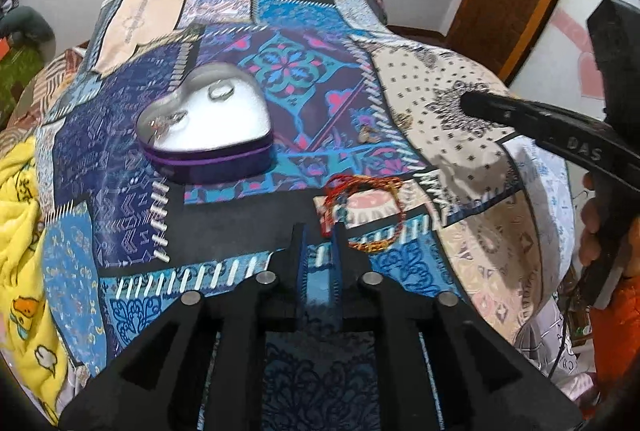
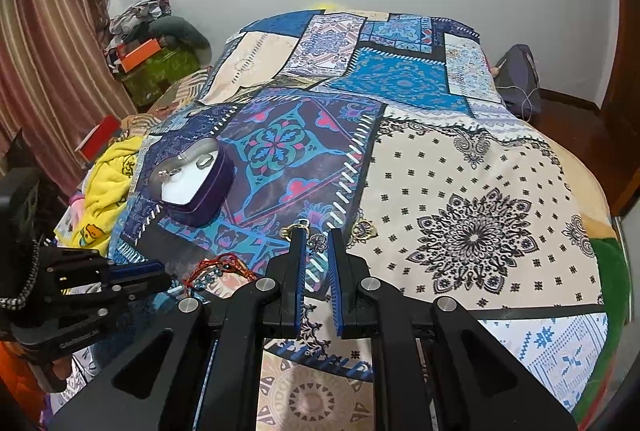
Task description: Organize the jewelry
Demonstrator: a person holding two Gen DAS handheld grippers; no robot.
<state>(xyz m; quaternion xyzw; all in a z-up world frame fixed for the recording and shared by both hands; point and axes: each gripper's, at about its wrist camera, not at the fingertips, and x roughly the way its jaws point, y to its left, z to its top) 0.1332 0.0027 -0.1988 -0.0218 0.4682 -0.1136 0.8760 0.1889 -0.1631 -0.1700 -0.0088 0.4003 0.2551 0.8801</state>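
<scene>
A purple heart-shaped jewelry box (image 1: 208, 135) lies open on the patchwork bedspread, with rings set in its white foam; it also shows in the right wrist view (image 2: 200, 183). A red and orange thread bracelet (image 1: 366, 209) lies just ahead of my left gripper (image 1: 319, 231), whose fingers are open a little and hold nothing. Small metal pieces lie farther right: a gold ring (image 2: 294, 229), a dark ornament (image 2: 318, 241) and a gold earring (image 2: 362, 229). My right gripper (image 2: 316, 233) is open, its fingertips on either side of the dark ornament. The bracelet shows in the right wrist view (image 2: 218, 269).
A yellow blanket (image 1: 20, 239) lies bunched at the bed's left edge. Boxes and clothes (image 2: 148, 55) are piled by the striped curtain. A dark bag (image 2: 520, 79) sits on the floor at the far right. The other gripper (image 1: 540, 127) reaches in from the right.
</scene>
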